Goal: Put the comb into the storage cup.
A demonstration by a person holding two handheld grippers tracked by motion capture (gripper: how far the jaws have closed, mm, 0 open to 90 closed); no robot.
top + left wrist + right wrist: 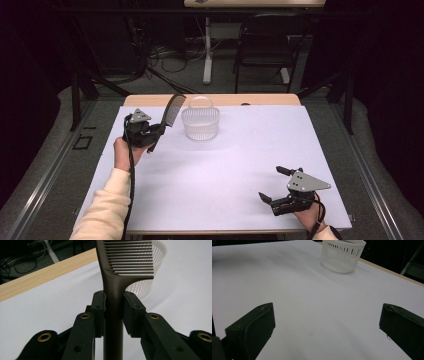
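**Left gripper clamped on comb beside basket**

Left gripper (156,131) is closed on the handle of a dark comb (170,116); in the left gripper view both jaws press against the handle from opposite sides, with the handle (113,315) running straight up between them. The comb (130,258) is held off the table, tilted, with its toothed end raised toward the basket. In the left gripper view the teeth point toward the basket and overlap its rim (160,250).

The basket (200,123) is white, round and slotted, standing upright on the white table surface (225,170). The comb's toothed end is just to the left of the basket in the high view; contact between them cannot be determined.

Right gripper (272,184) is well away from the basket, at the near right part of the table, low over the surface. Its jaws stand wide apart with nothing between them; in the right gripper view, bare white surface (319,315) lies between them and the basket (342,255) stands far ahead.

A wooden table edge (210,100) runs behind the basket.
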